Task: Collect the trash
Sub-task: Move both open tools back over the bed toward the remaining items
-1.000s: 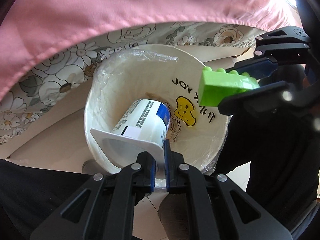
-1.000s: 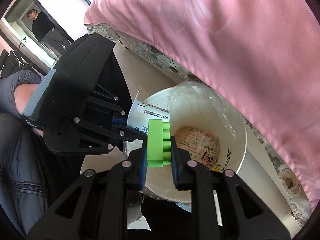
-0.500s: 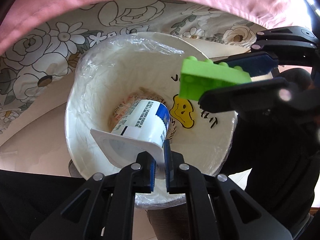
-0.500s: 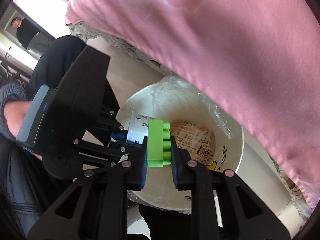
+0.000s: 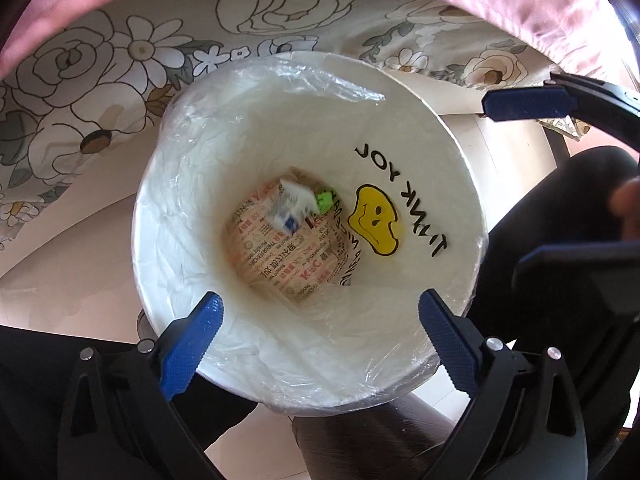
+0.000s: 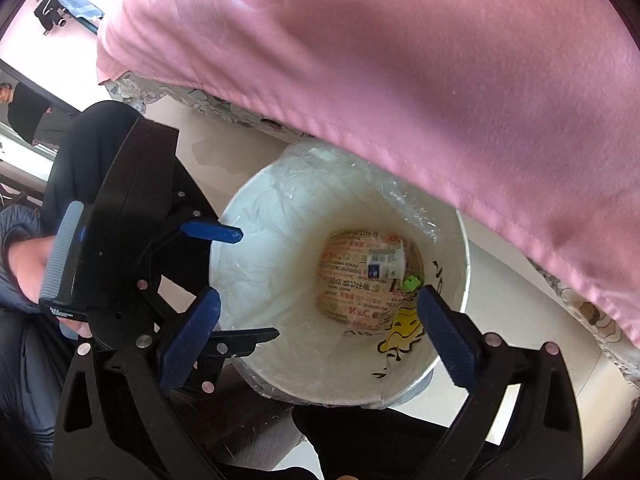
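Note:
A white bin (image 5: 192,208) with a clear liner and a yellow smiley face stands below both grippers. At its bottom, on printed paper (image 5: 288,264), lie a white yogurt cup (image 5: 294,204) and a green toy brick (image 5: 325,200). My left gripper (image 5: 320,304) hangs over the near rim, its jaws opening with nothing between them. My right gripper (image 6: 318,296) is over the bin (image 6: 272,264) too, jaws opening and empty. From there the cup (image 6: 386,264) and the brick (image 6: 412,282) show deep inside. The right gripper's blue pads (image 5: 528,104) reach in from the right edge of the left wrist view.
A pink bedcover (image 6: 400,80) overhangs the bin's far side, with a floral sheet (image 5: 120,80) under it. The holder's dark trouser legs (image 5: 560,208) flank the bin. A person (image 6: 24,116) stands far off in a doorway. Pale floor surrounds the bin.
Both grippers have gone from shut to wide open. The yogurt cup left the left gripper and the green brick left the right one; both now lie at the bottom of the bin.

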{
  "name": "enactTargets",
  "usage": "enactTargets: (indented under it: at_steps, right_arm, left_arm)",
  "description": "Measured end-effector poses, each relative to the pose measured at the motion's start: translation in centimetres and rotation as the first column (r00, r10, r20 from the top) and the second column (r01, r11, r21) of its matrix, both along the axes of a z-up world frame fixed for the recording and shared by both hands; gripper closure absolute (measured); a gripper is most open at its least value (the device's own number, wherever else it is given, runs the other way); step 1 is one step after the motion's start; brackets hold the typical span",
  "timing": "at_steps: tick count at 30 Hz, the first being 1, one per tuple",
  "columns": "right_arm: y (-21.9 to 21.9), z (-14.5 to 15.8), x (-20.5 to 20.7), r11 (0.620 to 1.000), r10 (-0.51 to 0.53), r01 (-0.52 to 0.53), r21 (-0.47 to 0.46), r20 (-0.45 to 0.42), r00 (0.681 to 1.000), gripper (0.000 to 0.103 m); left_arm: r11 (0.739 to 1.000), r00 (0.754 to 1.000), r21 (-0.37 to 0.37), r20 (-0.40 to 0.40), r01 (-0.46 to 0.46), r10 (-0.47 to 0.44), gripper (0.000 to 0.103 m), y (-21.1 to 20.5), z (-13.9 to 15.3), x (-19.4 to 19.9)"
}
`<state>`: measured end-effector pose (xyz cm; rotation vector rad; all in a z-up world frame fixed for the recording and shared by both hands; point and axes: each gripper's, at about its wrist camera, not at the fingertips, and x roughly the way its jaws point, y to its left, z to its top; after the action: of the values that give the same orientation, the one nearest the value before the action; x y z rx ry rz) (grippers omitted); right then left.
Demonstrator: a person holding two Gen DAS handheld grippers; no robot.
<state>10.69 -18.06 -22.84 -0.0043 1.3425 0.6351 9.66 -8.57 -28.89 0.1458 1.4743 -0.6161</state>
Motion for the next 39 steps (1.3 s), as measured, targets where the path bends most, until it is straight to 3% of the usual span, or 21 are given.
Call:
enactTargets:
  at_steps: [17, 24, 30, 39]
  right_arm:
    - [-2.1, 1.4, -0.9, 0.999, -0.027, 0.027, 0.017, 0.049, 0.998, 0.007]
    - [-3.0, 4.4, -2.0, 0.997, -0.064, 0.059, 0.048, 0.126, 0.99, 0.007]
    - [-5.7, 9.7, -2.7, 0.985, -0.157, 0.132, 0.113, 0.251, 0.955, 0.007]
    - [-8.2, 16.3, -1.9, 0.959, -0.276, 0.219, 0.181, 0.415, 0.867, 0.007]
  left_arm:
    - [1.0, 0.999, 0.011, 0.044, -0.008, 0.008, 0.004, 0.8, 1.8, -0.7]
    - [0.999, 0.99, -0.011, 0.132, -0.044, 0.045, 0.004, 2.1, 6.1, -1.6]
    - [0.994, 0.962, -0.047, 0.251, -0.096, 0.104, 0.004, 2.9, 11.6, -1.6]
    - [0.972, 0.894, -0.099, 0.383, -0.211, 0.233, 0.004, 3.4, 18.7, 0.4]
